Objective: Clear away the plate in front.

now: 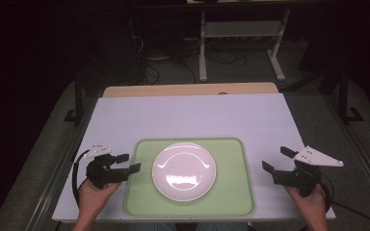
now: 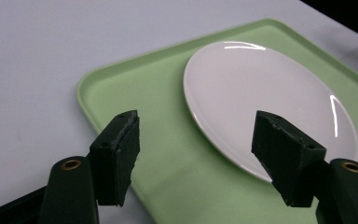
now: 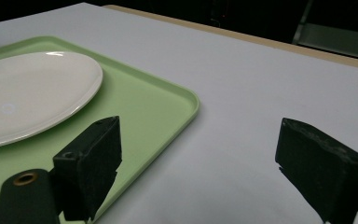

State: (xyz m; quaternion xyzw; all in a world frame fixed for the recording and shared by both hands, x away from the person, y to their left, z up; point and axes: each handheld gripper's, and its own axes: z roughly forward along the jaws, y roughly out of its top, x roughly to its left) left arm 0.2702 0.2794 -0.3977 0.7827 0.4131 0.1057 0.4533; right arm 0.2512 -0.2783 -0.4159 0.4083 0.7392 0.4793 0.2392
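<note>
Stage: plate placed, release done | white plate lies centred on green tray, tray on counter | left gripper at tray's left edge, fingers spread, empty | right gripper right of tray, apart, fingers spread, empty | Left: judged nothing beyond withdrawal.
</note>
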